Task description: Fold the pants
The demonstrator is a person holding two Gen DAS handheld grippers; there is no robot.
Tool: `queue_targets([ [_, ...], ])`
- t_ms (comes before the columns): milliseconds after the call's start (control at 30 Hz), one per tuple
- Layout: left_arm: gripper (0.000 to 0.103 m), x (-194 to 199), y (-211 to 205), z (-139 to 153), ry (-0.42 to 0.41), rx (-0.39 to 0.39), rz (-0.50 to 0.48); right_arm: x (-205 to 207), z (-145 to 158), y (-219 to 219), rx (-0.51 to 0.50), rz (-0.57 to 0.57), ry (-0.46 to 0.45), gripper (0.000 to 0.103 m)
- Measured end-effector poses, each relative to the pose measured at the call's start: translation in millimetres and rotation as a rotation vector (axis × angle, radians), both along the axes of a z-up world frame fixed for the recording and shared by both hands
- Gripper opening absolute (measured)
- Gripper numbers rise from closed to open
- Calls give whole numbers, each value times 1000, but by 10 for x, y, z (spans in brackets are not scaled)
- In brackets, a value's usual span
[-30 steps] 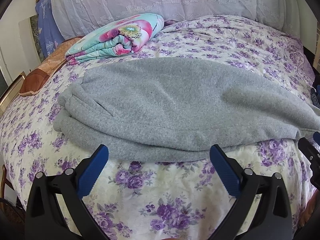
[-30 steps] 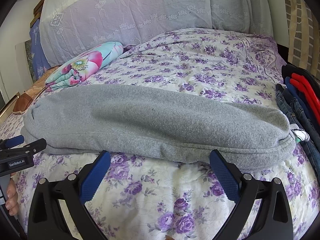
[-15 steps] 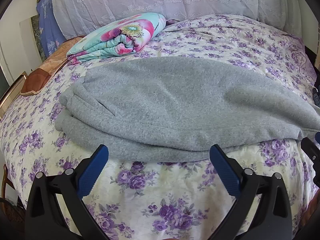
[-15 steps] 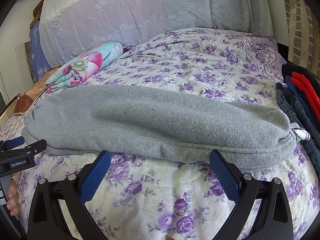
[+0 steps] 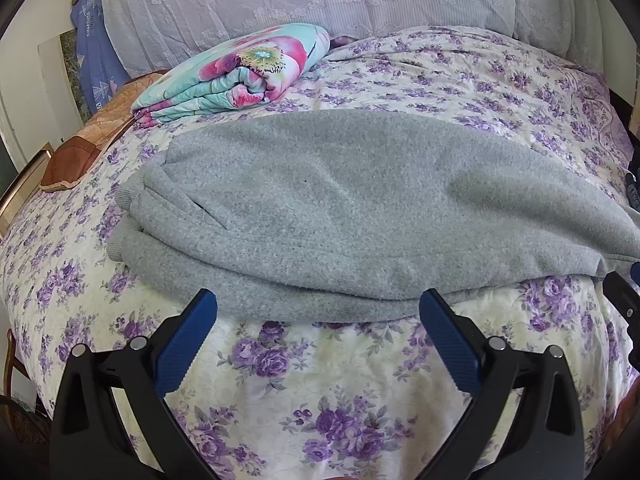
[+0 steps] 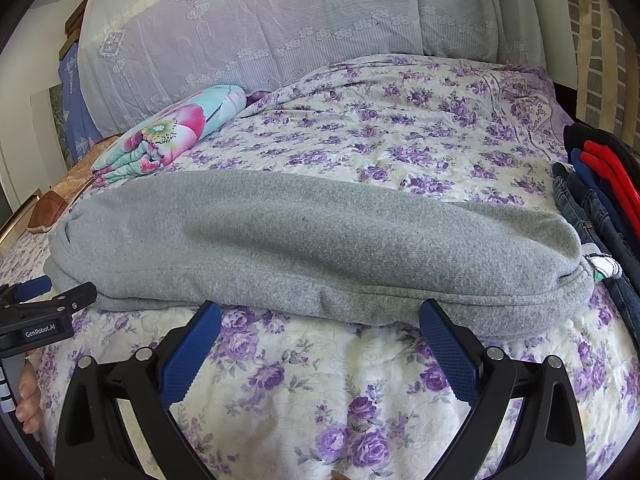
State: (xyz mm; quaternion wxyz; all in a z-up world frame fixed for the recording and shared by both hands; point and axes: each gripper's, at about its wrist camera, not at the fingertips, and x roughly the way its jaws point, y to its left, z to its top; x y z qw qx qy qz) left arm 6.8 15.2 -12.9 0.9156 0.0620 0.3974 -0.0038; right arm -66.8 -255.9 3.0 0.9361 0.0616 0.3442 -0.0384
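Note:
Grey sweatpants (image 5: 340, 208) lie folded lengthwise across the floral bed, cuffs at the left and waistband at the right (image 6: 576, 280). My left gripper (image 5: 318, 308) is open and empty, just short of the pants' near edge, toward the cuff half. My right gripper (image 6: 320, 316) is open and empty, its blue fingertips at the near edge toward the waistband half. The left gripper also shows at the left edge of the right wrist view (image 6: 44, 308).
A folded floral quilt (image 5: 236, 72) lies behind the pants at the left. A lilac pillow (image 6: 280, 24) runs along the headboard. A pile of jeans and red and dark clothes (image 6: 600, 188) sits at the bed's right edge. A brown cushion (image 5: 76, 152) lies far left.
My left gripper has edged slightly forward and the view shifted a little right. The right gripper and the pants have barely moved. Both grippers stay open.

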Motion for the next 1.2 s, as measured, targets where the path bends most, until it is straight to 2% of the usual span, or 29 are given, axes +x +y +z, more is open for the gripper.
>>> queue_targets([
  [633, 99, 4, -123, -38, 13, 13, -4, 13, -72, -6, 9, -2, 5, 99],
  [1200, 99, 89, -44, -66, 37, 8, 11, 29, -77, -34, 15, -2, 8, 99],
])
